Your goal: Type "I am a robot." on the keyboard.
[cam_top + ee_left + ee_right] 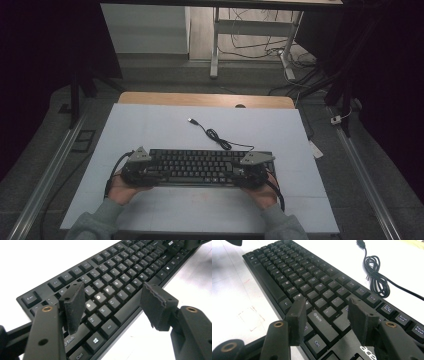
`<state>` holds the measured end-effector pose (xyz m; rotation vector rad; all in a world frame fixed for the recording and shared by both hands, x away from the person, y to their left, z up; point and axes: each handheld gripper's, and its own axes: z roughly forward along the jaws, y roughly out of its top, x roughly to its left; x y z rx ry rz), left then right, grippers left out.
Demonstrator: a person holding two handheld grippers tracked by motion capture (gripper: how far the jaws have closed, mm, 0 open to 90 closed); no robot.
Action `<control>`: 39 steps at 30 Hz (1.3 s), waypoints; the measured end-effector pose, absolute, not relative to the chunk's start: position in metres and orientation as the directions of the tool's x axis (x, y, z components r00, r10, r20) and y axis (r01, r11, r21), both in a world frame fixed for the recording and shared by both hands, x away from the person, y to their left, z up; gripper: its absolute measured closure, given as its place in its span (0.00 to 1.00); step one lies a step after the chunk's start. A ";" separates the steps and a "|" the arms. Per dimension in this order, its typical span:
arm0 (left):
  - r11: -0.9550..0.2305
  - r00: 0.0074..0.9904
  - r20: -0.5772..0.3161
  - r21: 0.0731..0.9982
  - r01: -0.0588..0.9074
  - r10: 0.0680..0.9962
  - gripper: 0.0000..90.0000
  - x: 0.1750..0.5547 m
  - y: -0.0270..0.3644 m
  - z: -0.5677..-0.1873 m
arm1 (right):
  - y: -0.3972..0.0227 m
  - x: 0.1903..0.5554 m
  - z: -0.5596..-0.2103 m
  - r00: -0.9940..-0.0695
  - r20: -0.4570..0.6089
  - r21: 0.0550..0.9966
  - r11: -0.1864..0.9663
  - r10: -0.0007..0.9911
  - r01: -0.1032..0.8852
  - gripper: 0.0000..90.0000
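The person's sleeves sit nearest, and just beyond them the keyboard (205,167) lies flat on the white tabletop (150,130), its cable (220,137) coiled behind it. The left hand-held gripper (136,170) hangs over the keyboard's left end, jaws wide with nothing between them. The right hand-held gripper (251,171) stands likewise open over the right end. I'd judge it best to grip both ends evenly, clear of the keys.

keyboard (200,167): matt black plastic | table (150,125): smooth pale sheet | cable (377,275): glossy
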<state>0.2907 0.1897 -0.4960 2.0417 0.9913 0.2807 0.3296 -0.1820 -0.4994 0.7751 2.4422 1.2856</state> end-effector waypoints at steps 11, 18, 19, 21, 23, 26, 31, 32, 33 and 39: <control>-0.344 0.659 -0.142 0.762 0.549 0.739 0.39 0.291 0.193 -0.496 | -0.182 0.330 -0.500 -0.819 0.002 0.821 0.467 0.574 0.329 0.55; -0.342 0.657 -0.139 0.763 0.548 0.741 0.39 0.292 0.193 -0.496 | -0.182 0.330 -0.500 -0.820 0.002 0.819 0.469 0.573 0.330 0.55; -0.342 0.656 -0.139 0.764 0.547 0.741 0.39 0.292 0.193 -0.496 | -0.182 0.330 -0.500 -0.820 0.002 0.819 0.470 0.573 0.330 0.55; -0.340 0.658 -0.140 0.767 0.545 0.740 0.40 0.292 0.194 -0.495 | -0.181 0.330 -0.500 -0.820 0.003 0.818 0.470 0.573 0.331 0.55; -0.340 0.658 -0.137 0.768 0.542 0.741 0.41 0.292 0.194 -0.495 | -0.181 0.330 -0.501 -0.819 0.003 0.820 0.467 0.573 0.330 0.55; -0.342 0.659 -0.131 0.771 0.538 0.740 0.42 0.292 0.194 -0.494 | -0.180 0.330 -0.501 -0.820 0.004 0.820 0.468 0.572 0.330 0.55; -0.345 0.662 -0.123 0.776 0.528 0.739 0.44 0.293 0.192 -0.492 | -0.181 0.330 -0.501 -0.819 0.004 0.820 0.466 0.574 0.331 0.55; -0.345 0.664 -0.121 0.778 0.525 0.738 0.45 0.294 0.192 -0.492 | -0.181 0.330 -0.500 -0.818 0.004 0.820 0.466 0.575 0.332 0.55; -0.347 0.665 -0.119 0.778 0.523 0.737 0.46 0.295 0.191 -0.491 | -0.181 0.330 -0.500 -0.819 0.005 0.818 0.468 0.574 0.333 0.55; -0.371 0.672 -0.104 0.767 0.524 0.733 0.52 0.304 0.185 -0.493 | -0.182 0.330 -0.500 -0.818 0.006 0.821 0.464 0.575 0.333 0.55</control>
